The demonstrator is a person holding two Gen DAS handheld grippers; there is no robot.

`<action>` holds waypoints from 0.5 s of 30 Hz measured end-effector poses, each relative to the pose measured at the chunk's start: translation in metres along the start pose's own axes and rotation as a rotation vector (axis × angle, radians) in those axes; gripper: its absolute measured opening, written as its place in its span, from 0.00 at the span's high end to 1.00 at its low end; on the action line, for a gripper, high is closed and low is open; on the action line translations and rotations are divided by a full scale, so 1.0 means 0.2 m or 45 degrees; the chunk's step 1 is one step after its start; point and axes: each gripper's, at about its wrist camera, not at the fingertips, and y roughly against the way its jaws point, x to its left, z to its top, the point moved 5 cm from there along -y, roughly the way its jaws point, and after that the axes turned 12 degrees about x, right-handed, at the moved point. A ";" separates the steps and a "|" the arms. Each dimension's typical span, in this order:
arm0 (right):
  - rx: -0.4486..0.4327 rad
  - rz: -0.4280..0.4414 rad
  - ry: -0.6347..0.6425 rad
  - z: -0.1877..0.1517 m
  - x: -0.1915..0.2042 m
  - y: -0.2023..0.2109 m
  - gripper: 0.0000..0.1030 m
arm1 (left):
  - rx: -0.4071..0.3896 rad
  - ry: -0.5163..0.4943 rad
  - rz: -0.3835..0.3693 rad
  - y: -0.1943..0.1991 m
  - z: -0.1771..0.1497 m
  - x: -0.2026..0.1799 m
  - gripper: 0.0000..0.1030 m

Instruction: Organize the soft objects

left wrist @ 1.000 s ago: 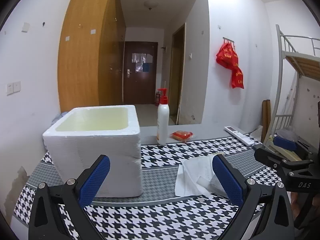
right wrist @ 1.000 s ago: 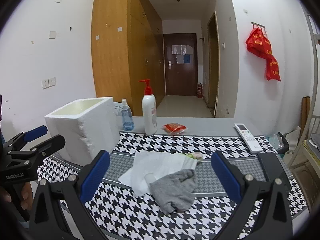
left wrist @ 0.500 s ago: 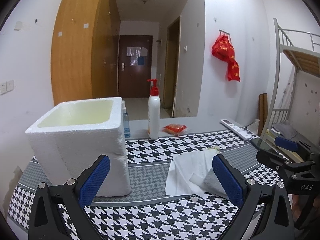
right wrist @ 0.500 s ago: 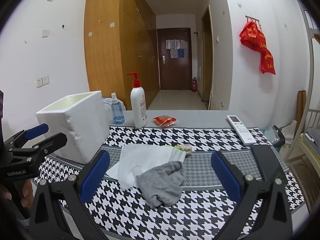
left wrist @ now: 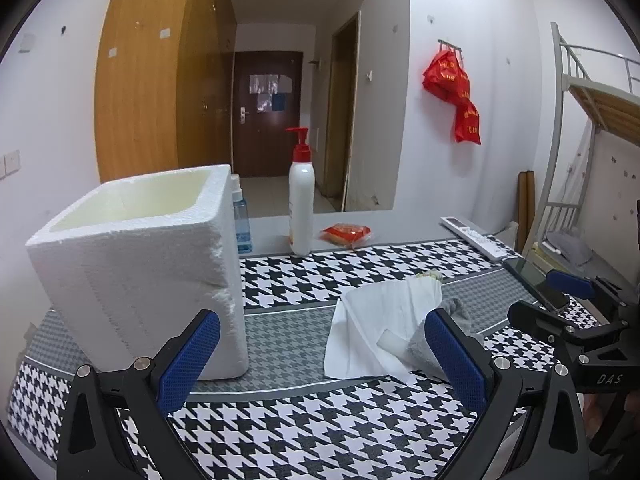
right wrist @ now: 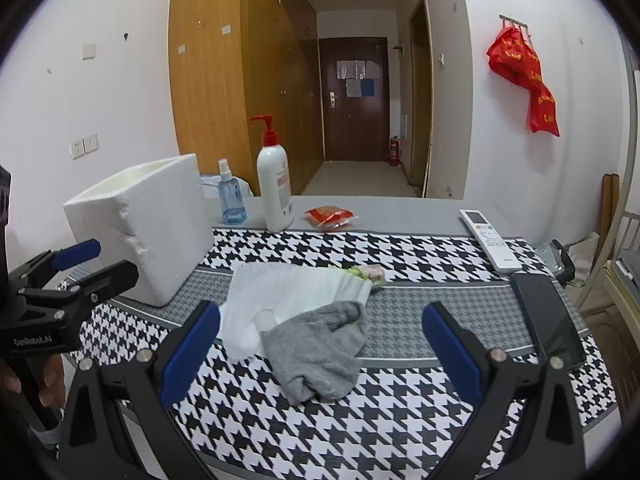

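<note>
A grey sock point(right wrist: 318, 354) lies crumpled on the houndstooth cloth, overlapping a white towel point(right wrist: 288, 296). A small floral cloth point(right wrist: 366, 273) pokes out at the towel's far end. The white foam box point(left wrist: 136, 264) stands at the left, its top open. My right gripper point(right wrist: 320, 354) hovers open above the near table edge, the sock between its blue pads. My left gripper point(left wrist: 320, 354) is open too, in front of the box and the towel point(left wrist: 376, 328); its right pad hides part of the sock point(left wrist: 420, 346). Each gripper shows in the other's view, the left gripper point(right wrist: 86, 262) and the right gripper point(left wrist: 560, 300).
Along the far table edge stand a white pump bottle point(right wrist: 275, 192), a blue spray bottle point(right wrist: 231, 196), a red packet point(right wrist: 330, 216) and a white remote point(right wrist: 490, 244). A black phone point(right wrist: 548, 316) lies at the right. A hand point(right wrist: 36, 380) holds the left gripper.
Both cameras have shifted left and slightly closer to the table. In the right view the sock now sits nearer the middle between the pads. Both grippers stay open.
</note>
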 end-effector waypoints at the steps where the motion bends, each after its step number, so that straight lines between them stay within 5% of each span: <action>1: 0.006 0.000 -0.003 0.00 -0.01 -0.01 0.01 | 0.003 0.000 0.000 -0.01 0.00 0.00 0.01; 15: 0.069 0.018 -0.002 -0.03 -0.04 -0.11 0.01 | 0.088 -0.013 -0.012 -0.16 0.00 -0.04 0.01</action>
